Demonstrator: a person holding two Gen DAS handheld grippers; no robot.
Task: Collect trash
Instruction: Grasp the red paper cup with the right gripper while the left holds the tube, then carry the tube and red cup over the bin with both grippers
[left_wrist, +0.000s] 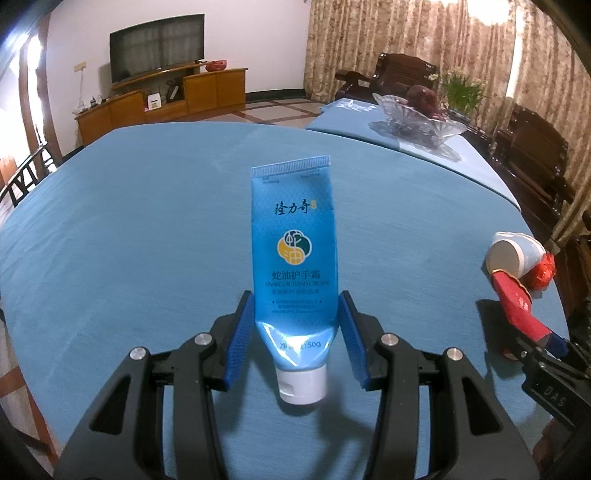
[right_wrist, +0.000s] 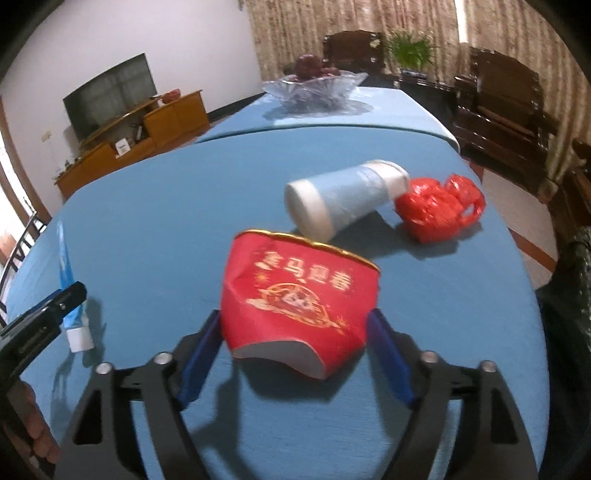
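Observation:
A blue hand-cream tube with a white cap points its crimped end away from me, and my left gripper is shut on its lower part, pads against both sides. In the right wrist view the same tube shows at the far left beside a black finger. A crushed red paper cup with gold print sits tilted between the pads of my right gripper, which touch both its sides. The left wrist view shows that red cup at the right edge, just above the blue tablecloth.
A blue-and-white paper cup lies on its side beyond the red cup, touching a crumpled red plastic bag. A glass fruit bowl stands on the far table. Dark wooden chairs line the right side. A hand shows at bottom left.

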